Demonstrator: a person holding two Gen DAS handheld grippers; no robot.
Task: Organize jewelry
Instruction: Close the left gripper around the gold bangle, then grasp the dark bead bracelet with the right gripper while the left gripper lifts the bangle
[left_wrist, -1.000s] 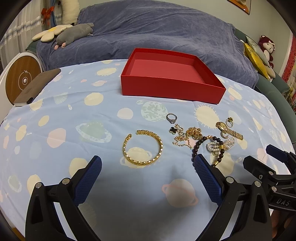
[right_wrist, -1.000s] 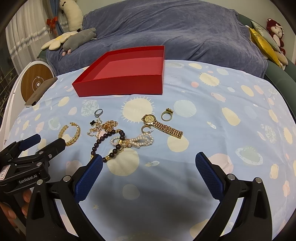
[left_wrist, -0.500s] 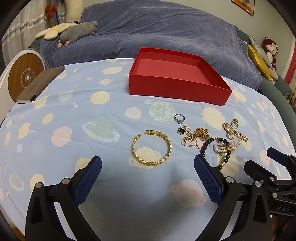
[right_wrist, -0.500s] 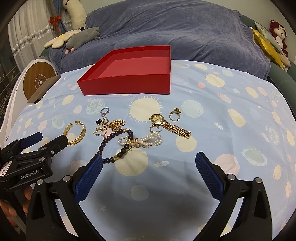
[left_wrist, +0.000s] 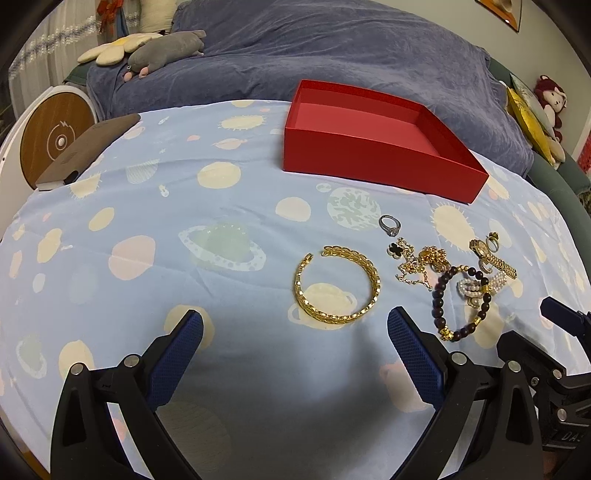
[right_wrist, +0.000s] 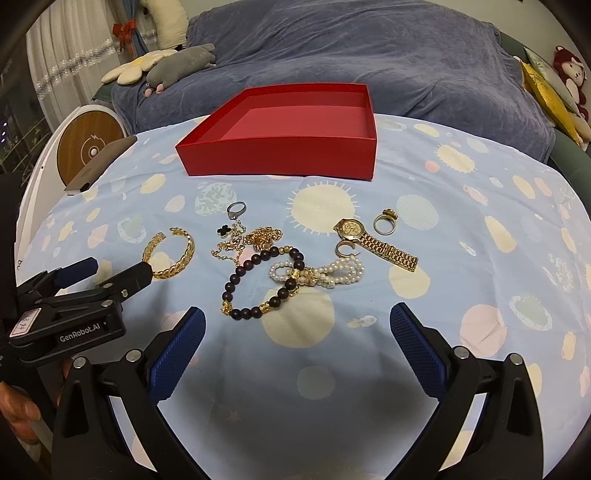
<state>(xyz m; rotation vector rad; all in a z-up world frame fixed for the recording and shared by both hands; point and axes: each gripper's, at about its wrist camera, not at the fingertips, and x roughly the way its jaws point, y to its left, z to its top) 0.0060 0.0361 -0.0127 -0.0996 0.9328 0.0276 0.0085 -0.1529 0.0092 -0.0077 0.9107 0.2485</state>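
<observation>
Left wrist view: gold open cuff bangle (left_wrist: 338, 286) lies flat just ahead of the wide-open, empty left gripper (left_wrist: 295, 338), slightly right of centre, gap facing away. Right gripper (right_wrist: 297, 334) also spread, empty, nearer the dark wooden bead bracelet (right_wrist: 258, 282). Empty red cardboard box (left_wrist: 373, 160) beyond; path unobstructed.

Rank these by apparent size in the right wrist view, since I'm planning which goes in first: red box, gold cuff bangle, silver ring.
1. red box, by far the largest
2. gold cuff bangle
3. silver ring, smallest
</observation>
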